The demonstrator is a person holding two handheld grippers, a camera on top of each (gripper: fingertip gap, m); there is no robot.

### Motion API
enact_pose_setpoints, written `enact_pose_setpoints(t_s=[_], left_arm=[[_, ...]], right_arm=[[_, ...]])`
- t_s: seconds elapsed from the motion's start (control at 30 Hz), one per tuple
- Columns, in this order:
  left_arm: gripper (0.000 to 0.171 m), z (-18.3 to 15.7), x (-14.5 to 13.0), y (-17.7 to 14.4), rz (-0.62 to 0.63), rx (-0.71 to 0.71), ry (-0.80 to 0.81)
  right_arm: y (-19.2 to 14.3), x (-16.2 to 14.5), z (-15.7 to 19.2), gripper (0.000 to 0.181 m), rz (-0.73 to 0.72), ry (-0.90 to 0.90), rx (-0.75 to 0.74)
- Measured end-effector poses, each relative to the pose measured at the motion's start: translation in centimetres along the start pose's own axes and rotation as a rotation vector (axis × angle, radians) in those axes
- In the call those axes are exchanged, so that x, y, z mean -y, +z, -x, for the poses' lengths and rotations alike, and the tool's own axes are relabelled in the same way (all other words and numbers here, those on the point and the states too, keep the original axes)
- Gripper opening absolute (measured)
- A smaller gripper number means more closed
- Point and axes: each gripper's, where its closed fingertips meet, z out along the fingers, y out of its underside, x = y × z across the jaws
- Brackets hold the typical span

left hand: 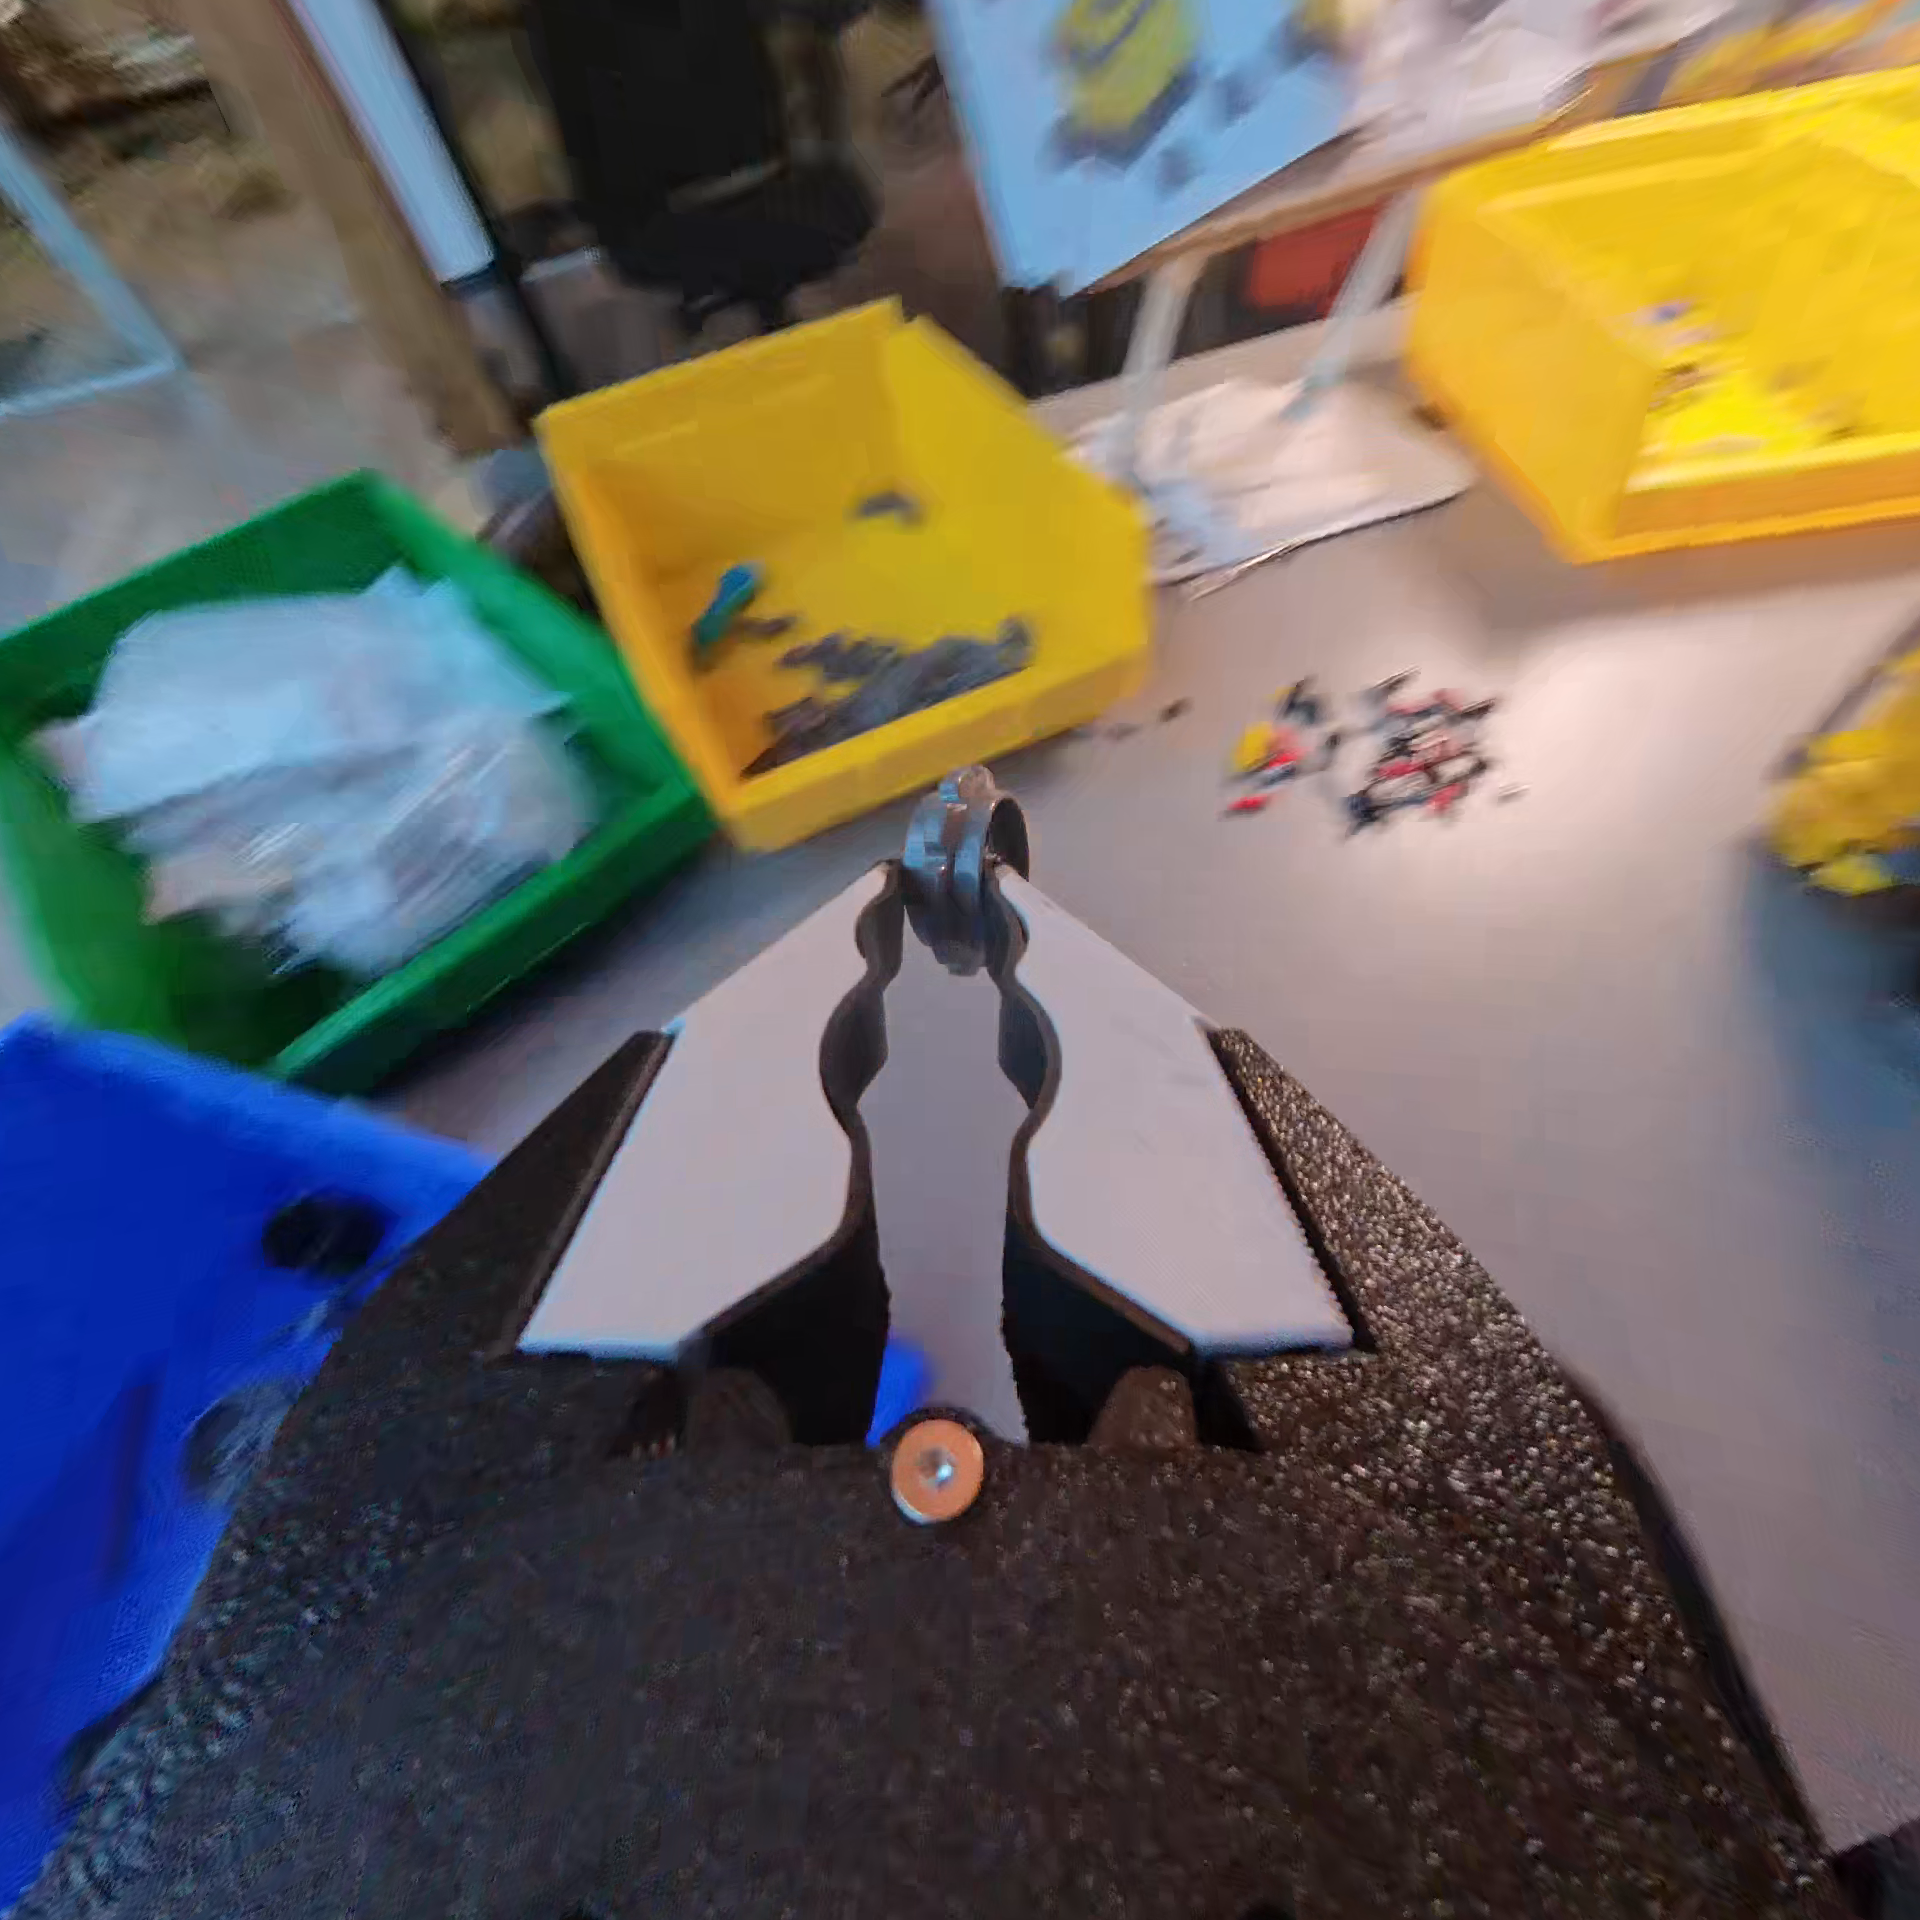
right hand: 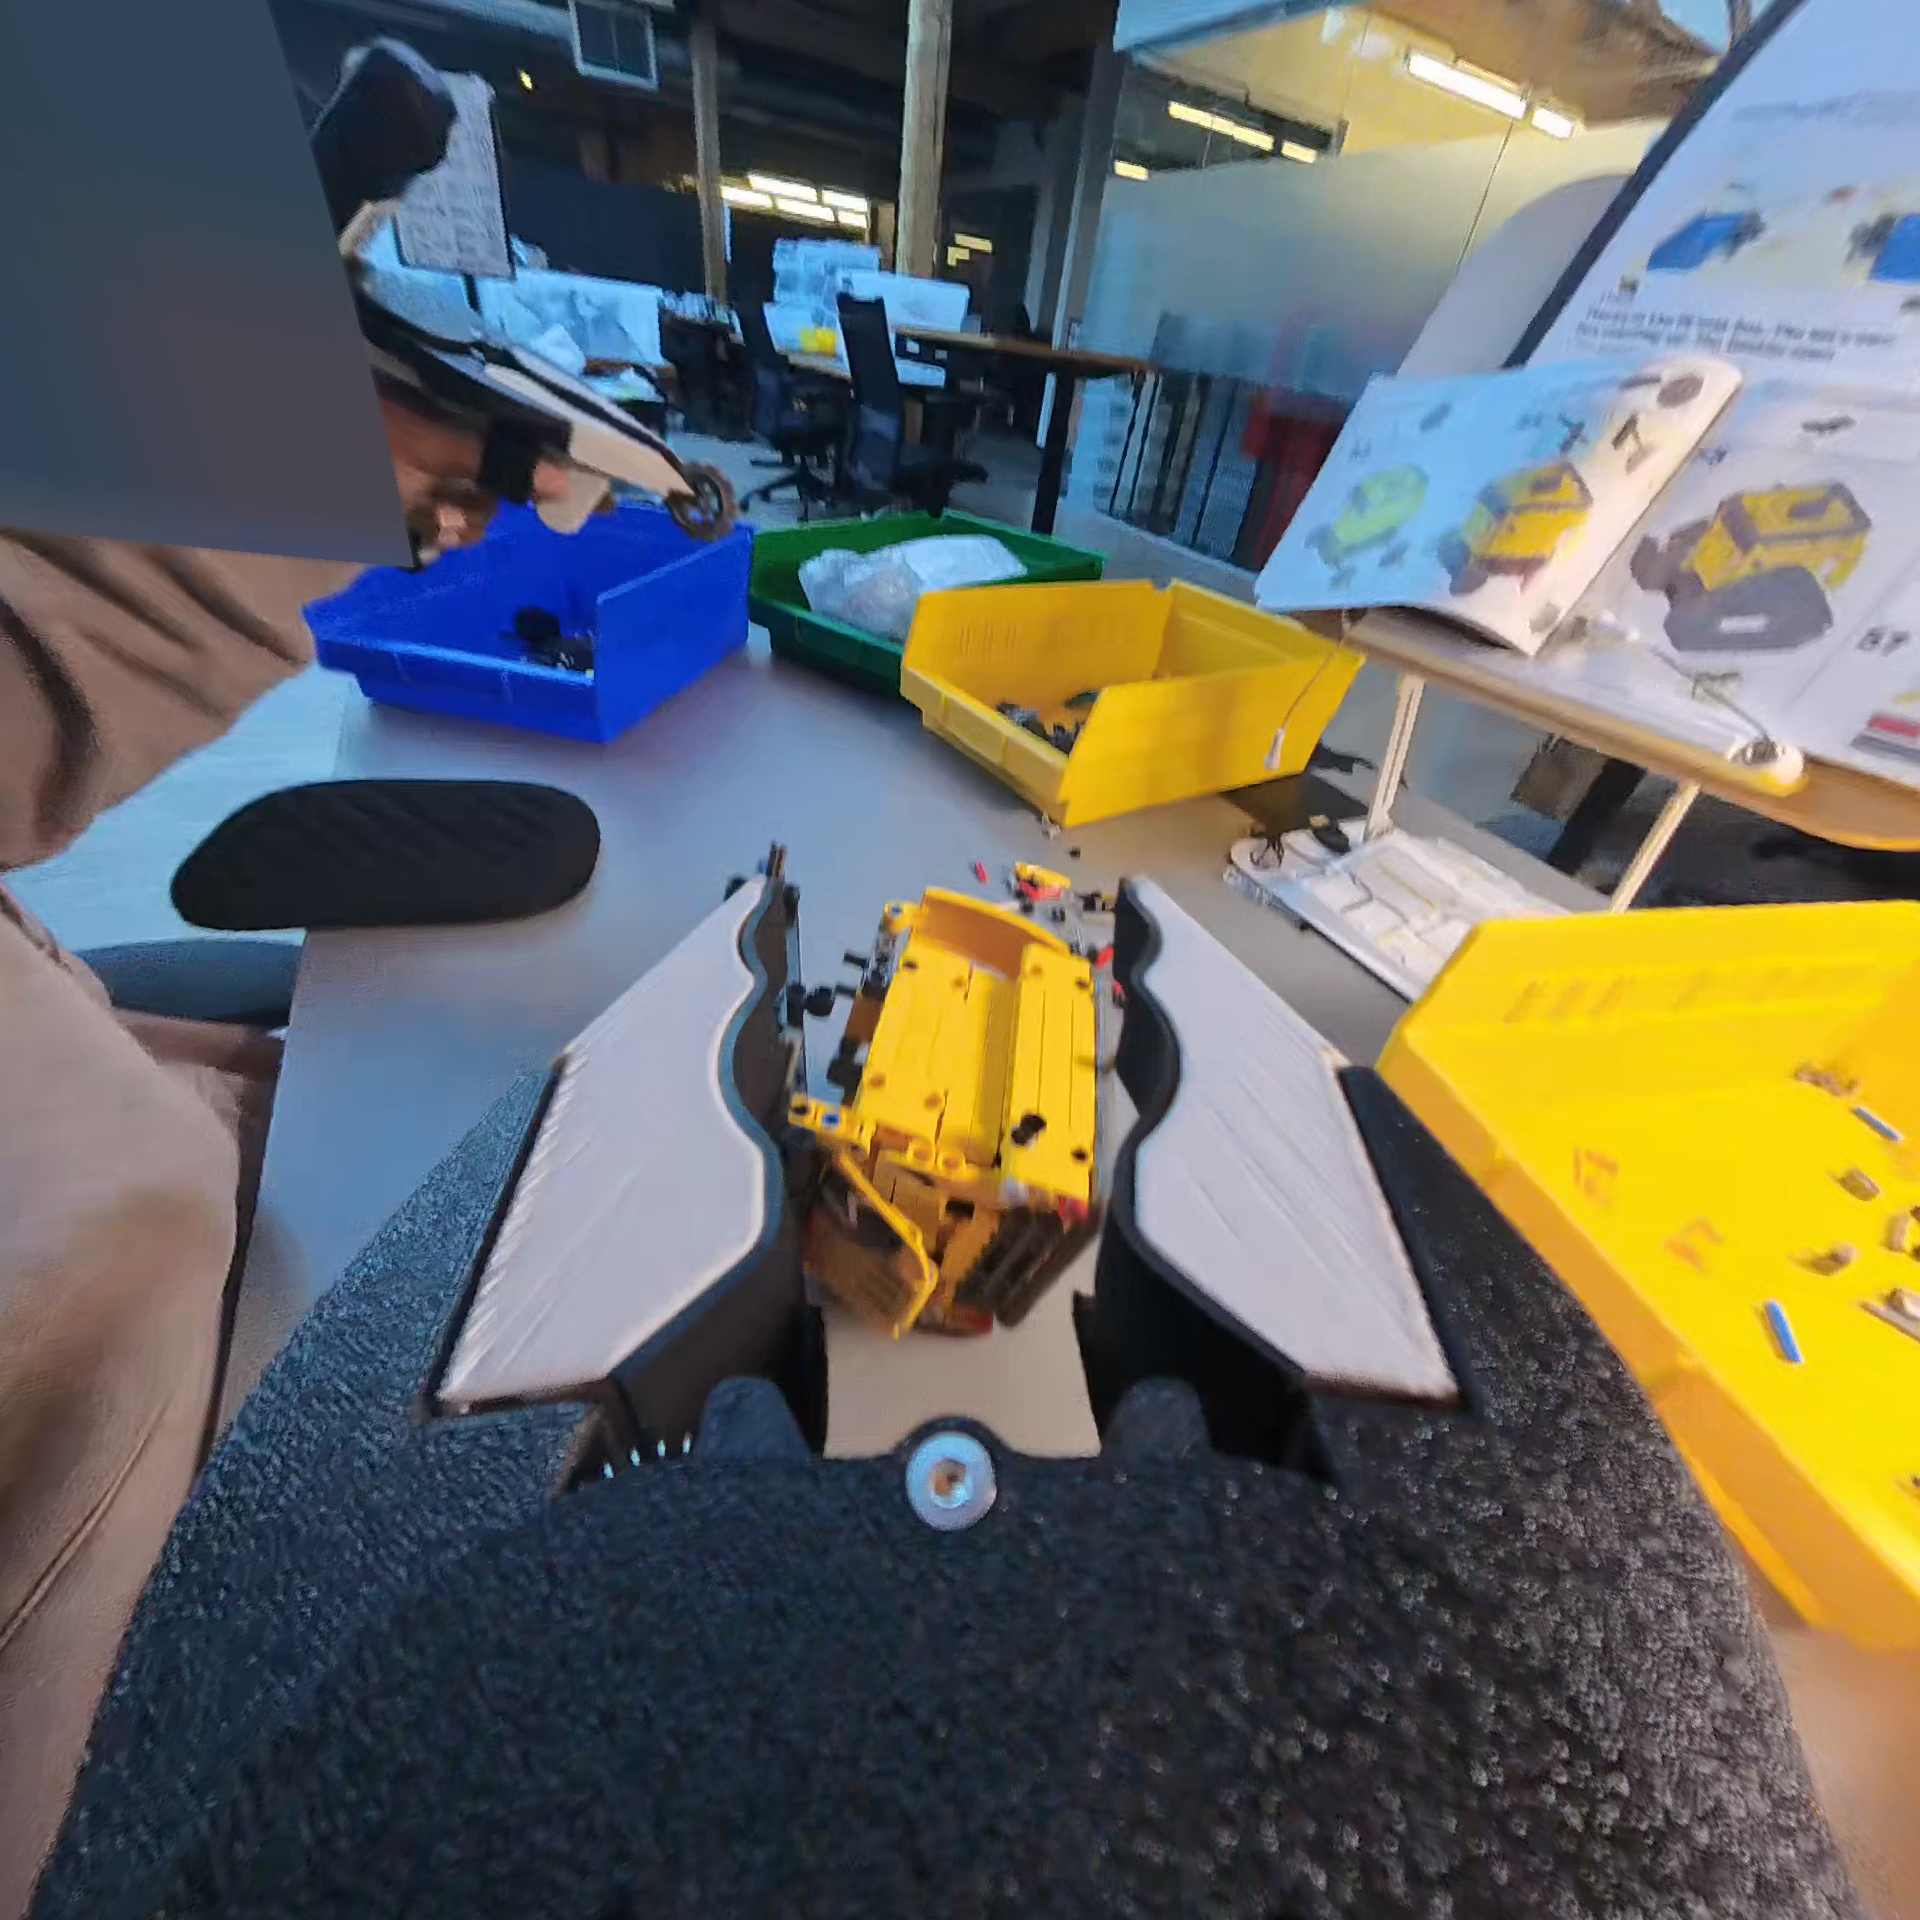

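Observation:
My left gripper [left hand: 956,883] is shut on a small dark grey ring-shaped piece [left hand: 961,868], pinched at the fingertips and held in the air near the front of a yellow bin [left hand: 935,774]. The right wrist view shows the left gripper [right hand: 694,507] above the blue bin [right hand: 540,665], with the piece [right hand: 707,501] at its tip. My right gripper [right hand: 951,904] is open around a yellow brick-built vehicle model [right hand: 987,1039], which lies on the grey table between the fingers. There is a gap between the model's yellow body and the left finger [right hand: 665,1122].
A green bin [left hand: 499,935] holds clear plastic bags. The yellow bin holds dark small parts. Loose small pieces [left hand: 1371,753] lie on the table. A large yellow bin [right hand: 1662,1143] is at the right, an open instruction booklet [right hand: 1558,499] on a stand behind, and a black pad [right hand: 384,852] at the left.

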Motion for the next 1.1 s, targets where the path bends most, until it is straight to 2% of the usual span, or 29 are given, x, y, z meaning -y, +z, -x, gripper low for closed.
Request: enact_pose_setpoints(t_s=[0.1, 0.17, 0.23, 0.3, 0.37, 0.5, 0.6, 0.73, 0.93, 1.03, 1.1], left_arm=[[0.015, 6.4, -4.6, -1.4, 0.124, 0.164, -0.062], [0.016, 9.0, -6.9, -1.7, 0.18, 0.231, -0.091], [0.018, 10.5, -7.9, -1.8, 0.193, 0.267, -0.12], [0.03, 10.5, -7.4, -1.6, 0.161, 0.259, -0.141], [0.032, 9.2, -5.8, -1.2, 0.1, 0.216, -0.138], [0.036, 7.2, -3.6, -0.5, 0.058, 0.185, -0.084], [0.038, 3.0, -1.6, 0.4, -0.007, 0.035, -0.059], [0.039, -7.0, 0.4, 1.3, -0.084, -0.347, -0.009], [0.042, -20.9, -0.5, 2.8, -0.042, -0.766, 0.145], [0.048, -26.6, -1.2, 3.2, -0.015, -0.946, 0.179], [0.05, -29.4, -1.8, 3.8, 0.001, -1.017, 0.209]], right_arm=[[-1.3, -2.6, 0.8, 0.058, 0.086, 0.033, 0.022], [-1.4, -3.9, 1.9, 0.057, 0.126, 0.05, 0.059], [-1.1, -4.6, 2.9, 0.054, 0.152, 0.054, 0.099], [-0.7, -5.1, 3.7, 0.052, 0.176, 0.037, 0.125], [-0.3, -5.5, 4.3, 0.048, 0.2, 0.015, 0.143], [0.3, -6.1, 4.8, 0.045, 0.228, -0.003, 0.162], [0.5, -6.6, 5.1, 0.043, 0.243, -0.004, 0.164], [0.8, -7.2, 5.0, 0.039, 0.243, 0.005, 0.139], [0.8, -7.3, 4.7, 0.031, 0.237, 0.001, 0.089], [0.8, -7.3, 4.7, 0.024, 0.233, -0.018, 0.065], [0.7, -7.2, 4.7, 0.022, 0.222, -0.021, 0.063]])
